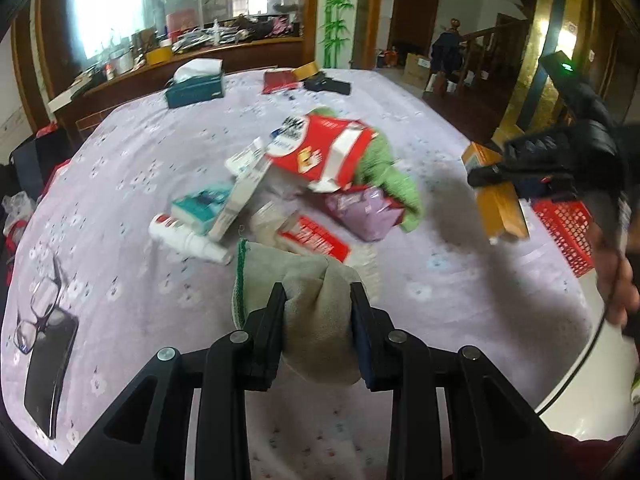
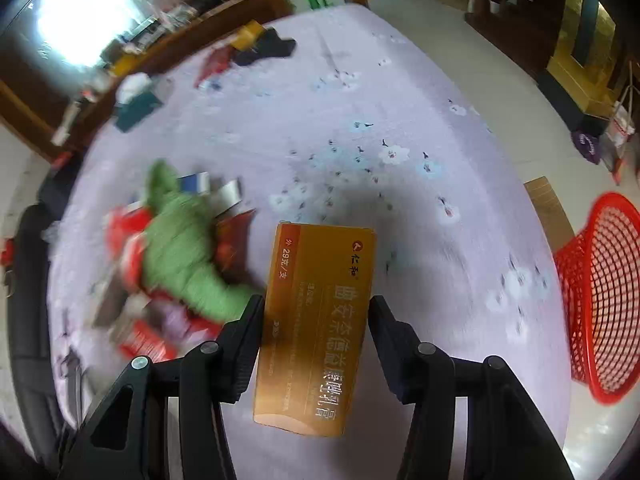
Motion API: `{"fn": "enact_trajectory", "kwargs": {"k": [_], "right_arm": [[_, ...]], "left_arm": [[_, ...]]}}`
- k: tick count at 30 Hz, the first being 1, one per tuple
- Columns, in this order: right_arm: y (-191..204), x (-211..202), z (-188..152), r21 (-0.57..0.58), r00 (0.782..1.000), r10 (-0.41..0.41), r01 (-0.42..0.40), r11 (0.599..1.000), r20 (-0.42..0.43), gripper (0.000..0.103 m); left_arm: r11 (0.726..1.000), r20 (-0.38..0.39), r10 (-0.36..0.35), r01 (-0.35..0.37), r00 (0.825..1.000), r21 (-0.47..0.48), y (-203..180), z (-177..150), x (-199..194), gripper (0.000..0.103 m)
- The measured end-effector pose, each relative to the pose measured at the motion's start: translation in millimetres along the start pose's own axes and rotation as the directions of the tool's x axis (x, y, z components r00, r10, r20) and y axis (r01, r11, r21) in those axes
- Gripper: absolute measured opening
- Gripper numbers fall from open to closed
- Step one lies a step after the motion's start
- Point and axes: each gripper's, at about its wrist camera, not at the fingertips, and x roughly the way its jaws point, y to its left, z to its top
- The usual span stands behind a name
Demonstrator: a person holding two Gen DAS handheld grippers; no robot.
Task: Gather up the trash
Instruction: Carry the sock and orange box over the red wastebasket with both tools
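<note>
My left tool [image 1: 318, 300] pinches a grey cloth [image 1: 316, 312] while my right tool [image 2: 316, 312] grips an orange box [image 2: 316, 320], probably bound for the red basket [image 2: 600, 300].

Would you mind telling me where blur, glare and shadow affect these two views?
Left wrist view: the window is blown out white and the trash pile is slightly smeared. Right wrist view: the pile and green cloth are heavily motion-blurred, the orange box stays sharp, and a dark shadow lies on the tablecloth beyond it. Both views bend strongly at the edges.
</note>
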Motion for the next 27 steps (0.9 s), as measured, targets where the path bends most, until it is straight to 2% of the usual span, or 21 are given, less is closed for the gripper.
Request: {"fn": "enact_trajectory", "kwargs": {"k": [5,9,18,23,27], "right_arm": [[-5.1,-29.4,-25.7,0.012,0.999,0.051,-0.051,0.999,0.018,0.056],[-17.9,-49.0,-39.7,0.026,0.997,0.059,-0.06,0.998,0.045,0.057],[-68.4,-83.0,-48.0,0.114,0.993,0.046,-0.058,0.992,0.105,0.057],[-105.8,-103.3,-48.9,0.183,0.989,0.026,-0.052,0.982,0.142,0.057],[-141.8,-125.0,-46.5,0.234,0.984,-0.007,-0.036,0.971,0.179,0.057]], "left_arm": [[0.998,0.015,-0.07,0.07,0.997,0.003,-19.4,13.1,-2.9,0.029],[0.994,0.015,-0.104,0.104,0.994,0.013,-35.3,23.5,-2.0,0.029],[0.98,0.002,-0.158,0.157,0.987,0.123,-92.4,42.2,6.0,0.029],[0.952,-0.001,-0.223,0.218,0.975,0.215,-138.9,60.0,7.0,0.029],[0.915,-0.033,-0.304,0.301,0.952,0.269,-183.4,72.4,10.7,0.029]]}}
